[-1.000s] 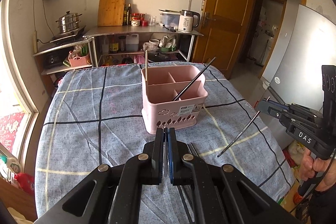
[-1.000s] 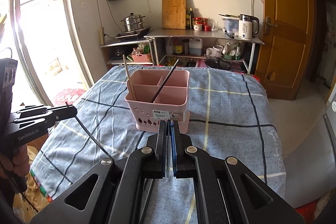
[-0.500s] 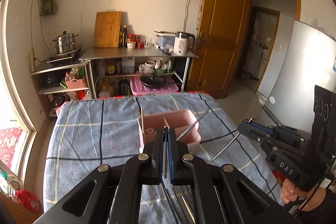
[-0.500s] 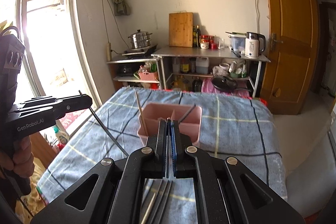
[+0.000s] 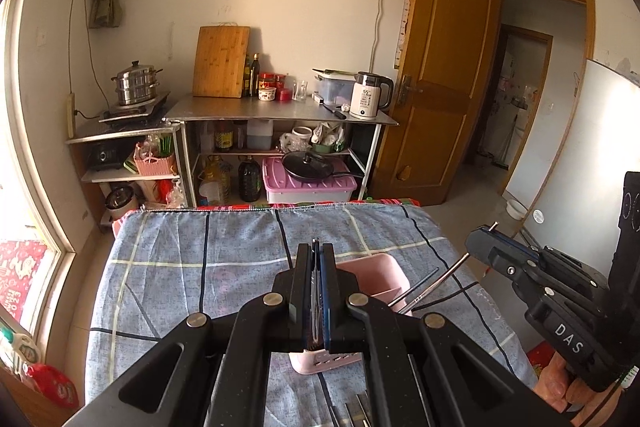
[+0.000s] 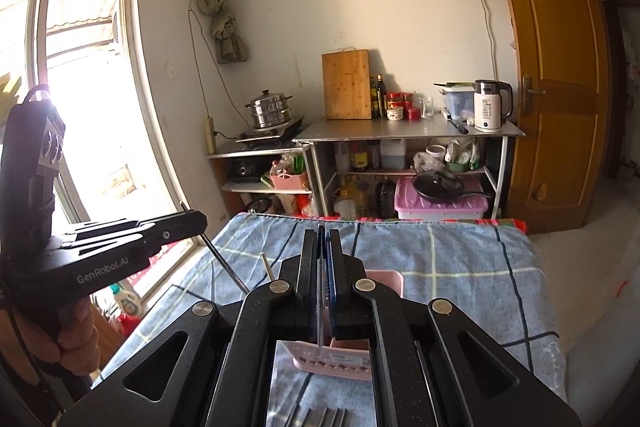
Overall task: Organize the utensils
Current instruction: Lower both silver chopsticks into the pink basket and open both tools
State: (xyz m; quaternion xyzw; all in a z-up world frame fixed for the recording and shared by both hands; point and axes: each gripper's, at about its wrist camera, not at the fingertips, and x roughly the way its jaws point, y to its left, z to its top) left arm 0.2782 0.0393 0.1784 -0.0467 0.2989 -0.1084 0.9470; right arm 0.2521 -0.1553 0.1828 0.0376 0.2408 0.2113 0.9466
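A pink divided basket stands on the blue checked tablecloth, mostly hidden behind my left gripper. That gripper is shut on a thin metal chopstick running back between its pads. At the right, my right gripper is shut on another chopstick that slants down toward the basket. In the right wrist view my right gripper hovers above the basket, its chopstick pinched in the pads. My left gripper is at the left with its dark chopstick slanting down. A pale chopstick stands in the basket.
Several flat metal utensils lie on the cloth near the front edge. Behind the table a steel shelf rack carries a kettle, cutting board and jars. A wooden door stands at the right and a window at the left.
Both grippers have risen and tipped upward, each keeping its chopstick. The basket has dropped low in both views and is now largely behind the fingers.
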